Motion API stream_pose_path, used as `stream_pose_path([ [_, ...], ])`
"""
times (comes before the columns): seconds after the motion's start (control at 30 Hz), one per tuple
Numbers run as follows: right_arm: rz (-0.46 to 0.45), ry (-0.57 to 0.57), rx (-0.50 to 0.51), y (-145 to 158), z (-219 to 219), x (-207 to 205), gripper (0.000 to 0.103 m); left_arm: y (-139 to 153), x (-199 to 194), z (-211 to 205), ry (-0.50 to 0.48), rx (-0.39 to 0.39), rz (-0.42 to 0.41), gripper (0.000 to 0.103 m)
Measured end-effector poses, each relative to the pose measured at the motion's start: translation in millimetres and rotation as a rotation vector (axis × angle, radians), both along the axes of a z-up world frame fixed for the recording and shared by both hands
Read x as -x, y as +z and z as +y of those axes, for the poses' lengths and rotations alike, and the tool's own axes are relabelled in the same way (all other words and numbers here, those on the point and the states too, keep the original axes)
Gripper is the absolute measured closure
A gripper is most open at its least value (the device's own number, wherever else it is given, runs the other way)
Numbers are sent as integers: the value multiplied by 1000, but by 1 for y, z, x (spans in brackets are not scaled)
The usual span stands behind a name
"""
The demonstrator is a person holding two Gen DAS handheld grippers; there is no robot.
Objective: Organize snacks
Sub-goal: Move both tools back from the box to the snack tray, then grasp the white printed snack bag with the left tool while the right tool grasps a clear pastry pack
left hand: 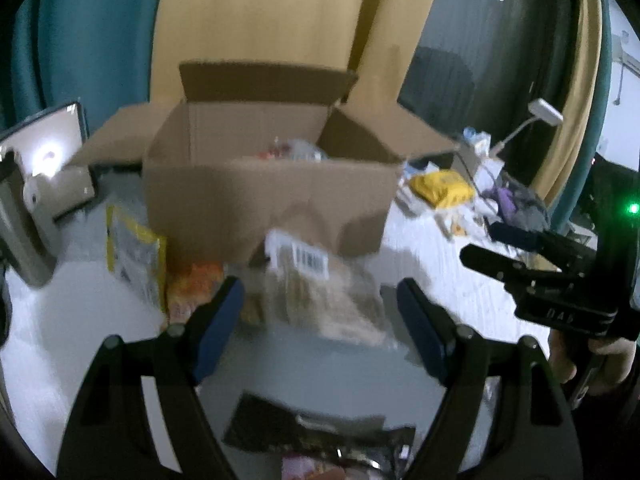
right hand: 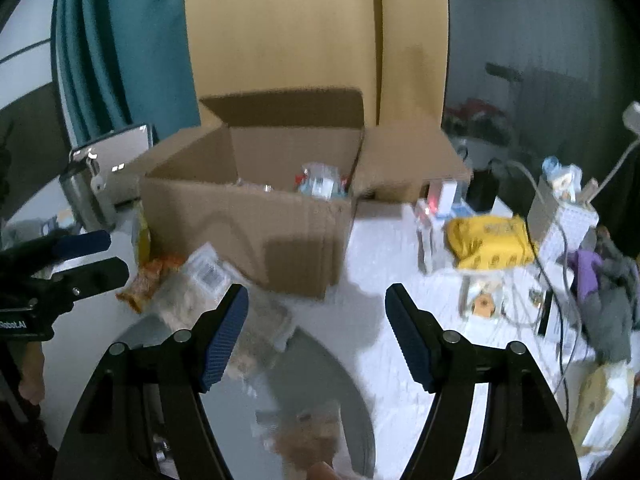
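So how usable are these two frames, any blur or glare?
Left wrist view: motion blur smears the cardboard box and clear snack bag; glare spot on the mirror. Right wrist view: similar smear, the yellow packet streaked; both show fisheye bending and dark corners.

Home room: teal curtains (right hand: 100, 52), cluttered white table (right hand: 380, 256), wooden door (left hand: 260, 20).

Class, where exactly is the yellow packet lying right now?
In the right wrist view, the yellow packet lies on the white table, right of the cardboard box.

White table (left hand: 432, 256) w/ box (left hand: 264, 200), snack bags (left hand: 328, 300)
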State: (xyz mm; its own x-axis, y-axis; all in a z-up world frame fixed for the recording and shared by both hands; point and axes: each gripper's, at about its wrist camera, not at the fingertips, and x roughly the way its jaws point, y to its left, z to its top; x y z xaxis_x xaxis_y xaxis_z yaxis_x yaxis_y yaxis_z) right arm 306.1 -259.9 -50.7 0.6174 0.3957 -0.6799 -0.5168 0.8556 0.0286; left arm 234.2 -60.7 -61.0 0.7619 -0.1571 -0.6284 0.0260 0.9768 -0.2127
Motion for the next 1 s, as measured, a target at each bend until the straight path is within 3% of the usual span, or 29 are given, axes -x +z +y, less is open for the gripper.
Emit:
stream_pose_path([
  [0.27,84,22,7,-36,-19,17,29,-36,34,-11,49,11,112,23],
  [0.67,172,110,11,-75,-33,47,29,-58,91,-27,149,-43,214,23],
  [0.77,186,122,14,-83,-34,56,29,-60,100,-36,149,-37,225,7],
  [1.0,187,125,3,-93,-43,71,29,-74,99,-67,84,-100,269,6],
])
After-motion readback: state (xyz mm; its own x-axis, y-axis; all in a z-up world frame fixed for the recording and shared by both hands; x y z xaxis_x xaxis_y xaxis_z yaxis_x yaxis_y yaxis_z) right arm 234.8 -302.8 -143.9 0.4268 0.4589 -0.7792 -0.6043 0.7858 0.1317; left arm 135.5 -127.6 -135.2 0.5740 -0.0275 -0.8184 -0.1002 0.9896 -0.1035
